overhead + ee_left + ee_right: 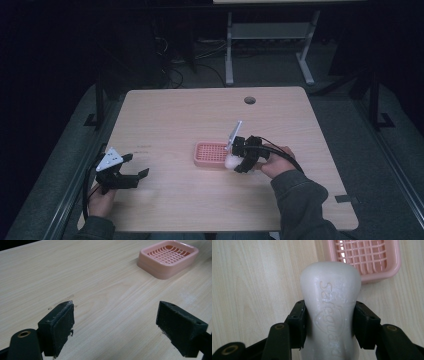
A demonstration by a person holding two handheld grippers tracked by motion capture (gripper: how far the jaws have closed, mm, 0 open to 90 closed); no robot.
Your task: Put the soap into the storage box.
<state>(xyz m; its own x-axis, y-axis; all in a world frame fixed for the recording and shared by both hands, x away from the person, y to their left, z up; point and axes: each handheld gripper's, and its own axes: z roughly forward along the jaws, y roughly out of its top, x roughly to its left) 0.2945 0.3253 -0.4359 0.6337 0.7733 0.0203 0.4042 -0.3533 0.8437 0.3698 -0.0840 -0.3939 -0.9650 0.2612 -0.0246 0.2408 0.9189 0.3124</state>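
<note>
Soap bar (329,307) sits pinched in our right gripper (329,322), beside the pink dish (364,257). Next we probably lower it in; our left gripper (115,325) idles, jaws spread.

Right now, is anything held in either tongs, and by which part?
Right tongs clamp the white soap bar across its narrow waist. Left tongs hold nothing.

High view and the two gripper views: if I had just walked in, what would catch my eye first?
Most likely the white soap bar, stamped Safeguard, clamped between the black jaws of the right gripper right beside the pink soap dish in the middle of the wooden table. The dish's slotted grid holds nothing. Near the table's left edge, the left gripper waits with its jaws wide apart over bare wood.
</note>
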